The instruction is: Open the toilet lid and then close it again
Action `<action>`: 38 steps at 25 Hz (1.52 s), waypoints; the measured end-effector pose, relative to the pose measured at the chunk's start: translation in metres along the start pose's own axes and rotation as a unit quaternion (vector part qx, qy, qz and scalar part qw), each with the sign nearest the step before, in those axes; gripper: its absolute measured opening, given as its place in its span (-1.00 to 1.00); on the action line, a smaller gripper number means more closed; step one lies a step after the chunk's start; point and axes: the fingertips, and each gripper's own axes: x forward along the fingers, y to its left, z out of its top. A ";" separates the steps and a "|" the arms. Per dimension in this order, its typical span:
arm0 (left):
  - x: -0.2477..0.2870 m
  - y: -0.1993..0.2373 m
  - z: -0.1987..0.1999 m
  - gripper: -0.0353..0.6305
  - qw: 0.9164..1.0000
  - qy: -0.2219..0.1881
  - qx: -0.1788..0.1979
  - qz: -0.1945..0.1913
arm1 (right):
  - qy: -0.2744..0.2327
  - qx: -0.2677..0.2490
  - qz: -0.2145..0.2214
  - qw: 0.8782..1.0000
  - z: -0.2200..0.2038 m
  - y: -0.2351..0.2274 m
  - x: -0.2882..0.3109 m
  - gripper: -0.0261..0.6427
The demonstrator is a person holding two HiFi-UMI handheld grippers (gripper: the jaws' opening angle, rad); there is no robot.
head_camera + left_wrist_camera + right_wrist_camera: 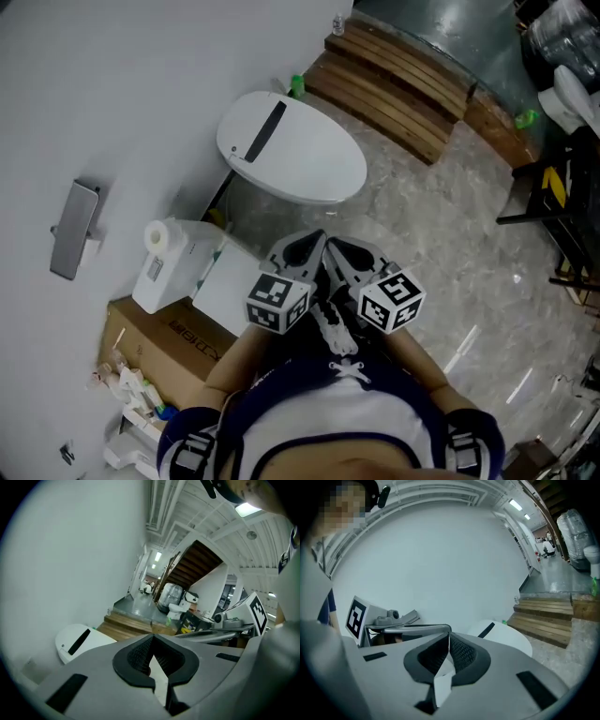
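1. The white oval toilet lid [300,150] with a black strip lies shut on the bowl, its back end against the pale wall [112,94].
2. The open grey marbled floor [450,244] spreads right of the toilet. A slatted brown wooden step [394,80] bounds it beyond, and a black metal frame [553,197] stands at the right edge.
3. The left gripper [152,641] and the right gripper [449,637] sit side by side near the person's body, short of the lid. Both have their jaws pressed together with nothing between them.
4. A brown cardboard box [155,342] stands by the wall, left of the toilet. Its contents cannot be seen.
5. A white paper roll [159,236] rests on a white boxy unit [173,272] beside it.
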 end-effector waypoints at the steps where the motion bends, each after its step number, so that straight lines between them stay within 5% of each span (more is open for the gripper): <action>1: 0.009 0.009 -0.001 -0.88 1.000 0.007 -0.002 -0.004 | 0.006 0.002 -0.002 1.000 0.000 -0.006 0.009 -0.89; 10: 0.086 0.051 -0.030 -0.88 0.998 0.065 -0.011 -0.007 | 0.041 0.111 -0.016 0.993 -0.020 -0.083 0.049 -0.89; 16: 0.132 0.078 -0.063 -0.88 0.991 0.133 0.014 0.012 | 0.012 0.249 0.009 0.968 -0.043 -0.139 0.074 -0.89; 27: 0.225 0.138 -0.130 -0.88 0.985 0.170 0.019 0.016 | -0.013 0.349 -0.021 0.937 -0.109 -0.253 0.125 -0.89; 38: 0.284 0.156 -0.215 -0.88 0.974 0.218 0.061 -0.027 | -0.007 0.398 -0.073 0.915 -0.197 -0.323 0.157 -0.88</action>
